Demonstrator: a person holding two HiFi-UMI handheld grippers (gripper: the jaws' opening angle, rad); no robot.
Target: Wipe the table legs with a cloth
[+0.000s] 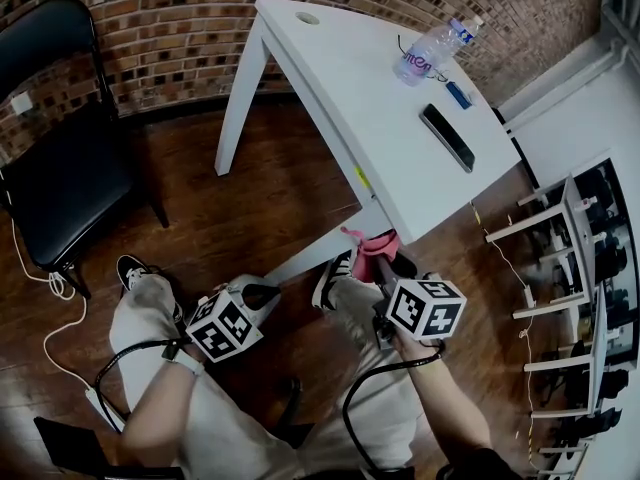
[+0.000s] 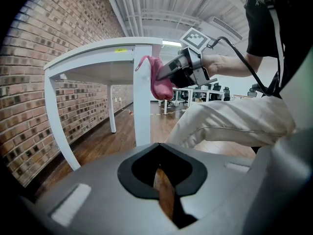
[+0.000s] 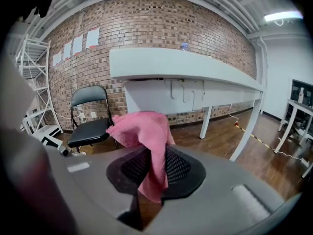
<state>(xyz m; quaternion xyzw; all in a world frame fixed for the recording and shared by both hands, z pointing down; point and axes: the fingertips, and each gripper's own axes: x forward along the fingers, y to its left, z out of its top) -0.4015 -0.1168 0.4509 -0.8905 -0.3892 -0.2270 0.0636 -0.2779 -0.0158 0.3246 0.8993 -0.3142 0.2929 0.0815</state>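
Your right tongs (image 3: 155, 169) are clamped on the pink cloth (image 3: 145, 131), pressing it against the top of the white desk leg (image 2: 142, 102), just below centre in the head view. Your left tongs (image 2: 164, 180) are closed together, holding nothing.

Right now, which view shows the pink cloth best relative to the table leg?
Left gripper view: it sees the pink cloth side-on, held by the right gripper near the top of the table leg. Right gripper view shows the cloth close up between its jaws. Head view shows only a bunched bit.
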